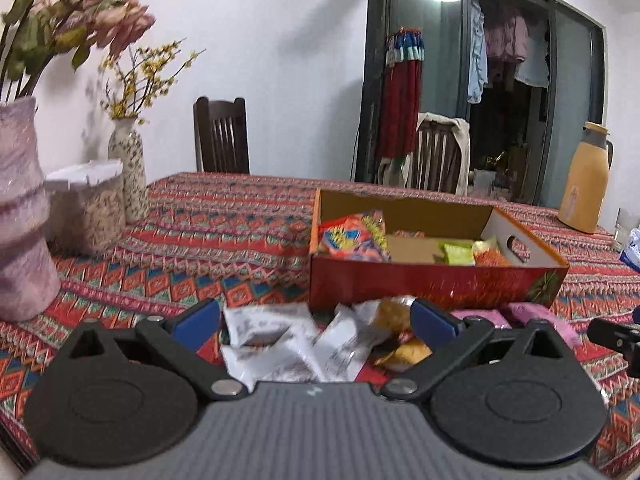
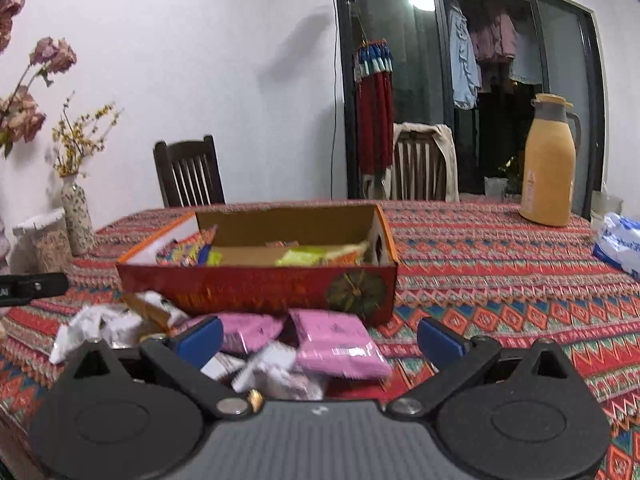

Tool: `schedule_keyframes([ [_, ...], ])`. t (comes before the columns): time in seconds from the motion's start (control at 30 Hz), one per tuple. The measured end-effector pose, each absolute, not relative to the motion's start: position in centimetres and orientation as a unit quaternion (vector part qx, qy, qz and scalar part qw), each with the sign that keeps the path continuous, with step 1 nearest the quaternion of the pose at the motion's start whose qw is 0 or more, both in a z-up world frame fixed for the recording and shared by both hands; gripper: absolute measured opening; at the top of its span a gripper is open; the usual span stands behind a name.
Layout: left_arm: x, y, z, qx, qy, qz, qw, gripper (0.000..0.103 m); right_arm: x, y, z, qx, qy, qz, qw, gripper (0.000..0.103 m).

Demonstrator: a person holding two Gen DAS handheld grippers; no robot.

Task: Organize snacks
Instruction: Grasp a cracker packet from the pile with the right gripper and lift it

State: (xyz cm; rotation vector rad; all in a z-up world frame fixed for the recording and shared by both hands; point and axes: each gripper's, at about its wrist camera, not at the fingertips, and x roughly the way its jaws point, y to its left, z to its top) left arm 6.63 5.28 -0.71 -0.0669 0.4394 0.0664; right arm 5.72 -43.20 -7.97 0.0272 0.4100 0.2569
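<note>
Red cardboard box (image 1: 436,280) sits open mid-table, snacks piled against its near wall.
Both my grippers gape empty: left gripper (image 1: 316,320) over white wrappers (image 1: 276,344), right gripper (image 2: 320,336) over pink packets (image 2: 336,340); patterned tablecloth (image 2: 500,280) bare rightward.

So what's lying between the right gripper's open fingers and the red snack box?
In the right wrist view, pink packets and a white wrapper lie between the right gripper and the red box; no bare cloth shows there.

Black linkage arms with silver pivot screws, round black discs either side, ribbed grey body, blue pads (image 1: 199,317) tipping both sets of jaws
</note>
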Motion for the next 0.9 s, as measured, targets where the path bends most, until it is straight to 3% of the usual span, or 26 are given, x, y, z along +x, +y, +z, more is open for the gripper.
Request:
schedule_keyframes([
  [0.7,6.7,6.2,-3.1,-0.045,0.251,0.027,0.967,0.103,7.1,-41.6,-12.1,0.004,0.274,0.132,0.953,0.103],
  [0.9,6.9,6.4,-3.4,-0.048,0.257,0.027,0.965,0.103,7.4,-40.9,-13.1,-0.004,0.283,0.140,0.949,0.086],
])
